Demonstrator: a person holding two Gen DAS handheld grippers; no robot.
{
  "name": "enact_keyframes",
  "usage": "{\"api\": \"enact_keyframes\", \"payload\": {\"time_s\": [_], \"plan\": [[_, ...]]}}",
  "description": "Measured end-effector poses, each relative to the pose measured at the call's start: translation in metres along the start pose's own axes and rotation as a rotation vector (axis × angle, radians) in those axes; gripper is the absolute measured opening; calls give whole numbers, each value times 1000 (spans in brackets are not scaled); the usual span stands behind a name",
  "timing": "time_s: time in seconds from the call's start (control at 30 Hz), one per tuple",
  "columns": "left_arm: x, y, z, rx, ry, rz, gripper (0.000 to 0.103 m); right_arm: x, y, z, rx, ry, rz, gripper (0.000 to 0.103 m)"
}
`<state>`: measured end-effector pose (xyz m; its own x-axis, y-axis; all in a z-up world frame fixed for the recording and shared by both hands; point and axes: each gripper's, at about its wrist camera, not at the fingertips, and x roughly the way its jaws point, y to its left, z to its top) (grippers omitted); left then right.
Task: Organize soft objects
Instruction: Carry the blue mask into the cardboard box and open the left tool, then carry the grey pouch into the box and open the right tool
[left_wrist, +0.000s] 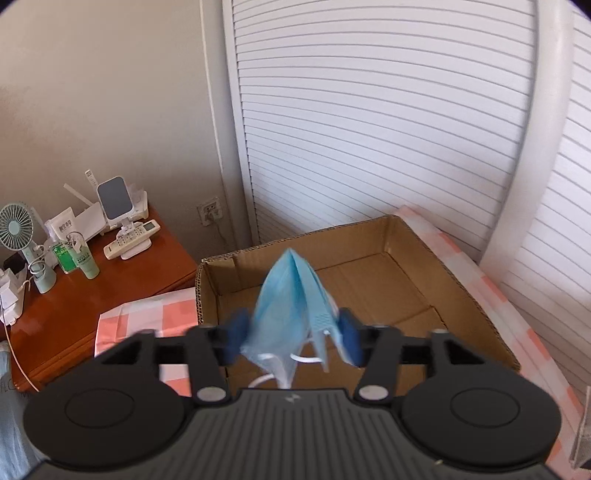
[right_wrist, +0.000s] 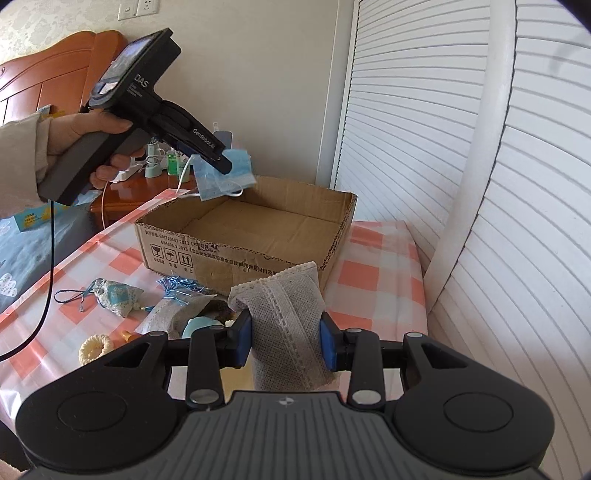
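A home bedroom; a carved wooden headboard (right_wrist: 55, 70) stands against wallpapered wall; a wooden nightstand (left_wrist: 92, 291) carries a small fan (left_wrist: 18, 229), remote (left_wrist: 131, 238), phone stand (left_wrist: 112, 201) and toiletry tubes; white louvred closet doors (left_wrist: 369, 122) fill one side; a checked cloth (right_wrist: 373, 280) covers the work surface.

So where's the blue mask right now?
The mask hangs between the left gripper's open jaws, above the cardboard box; the right wrist view shows it over the box's far-left corner.
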<state>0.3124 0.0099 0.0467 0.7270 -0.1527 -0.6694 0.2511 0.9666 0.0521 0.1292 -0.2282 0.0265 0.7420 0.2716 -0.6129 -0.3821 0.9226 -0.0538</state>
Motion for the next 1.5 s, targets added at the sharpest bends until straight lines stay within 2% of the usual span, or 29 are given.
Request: {"api": "enact_keyframes", "payload": {"time_s": [0.03, 0.17, 0.23, 0.57, 0.8, 0.97, 1.13, 1.27, 1.3, 1.37, 1.4, 1.43, 1.5], "plan": [[9, 3, 2, -13, 3, 13, 86, 3, -1, 1, 2, 4, -3, 41], [27, 11, 2, -37, 12, 44, 86, 13, -4, 5, 5, 13, -10, 42], [25, 14, -1, -40, 9, 33, 86, 16, -5, 8, 6, 16, -13, 42], [-46, 9, -43, 51, -35, 11, 99, 30, 0, 38, -2, 6, -3, 42], [-81, -3, -99, 10, -13, -51, 100, 64, 4, 71, 14, 21, 24, 42], [-98, -11, -120, -15, -39, -85, 100, 99, 8, 91, 12, 57, 16, 42], [-106, -27, -128, 47, -65, -1, 100, 135, 4, 111, 3, 86, -2, 42], [-106, -29, -135, 45, -74, -1, 100, 165, -3, 130, 16, 106, -18, 42], [-104, -30, -137, 46, -65, 7, 100, 173, -5, 134, 27, 112, -26, 45], [-102, -31, -140, 50, -49, 21, 100, 185, -9, 141, 46, 104, -53, 71], [-102, -31, -142, 53, -43, 28, 100, 188, -10, 143, 54, 105, -63, 91], [-102, -31, -143, 54, -38, 32, 100, 189, -11, 143, 66, 96, -69, 96], [-103, -29, -146, 49, -30, 32, 100, 184, -12, 141, 76, 88, -59, 96]]}}
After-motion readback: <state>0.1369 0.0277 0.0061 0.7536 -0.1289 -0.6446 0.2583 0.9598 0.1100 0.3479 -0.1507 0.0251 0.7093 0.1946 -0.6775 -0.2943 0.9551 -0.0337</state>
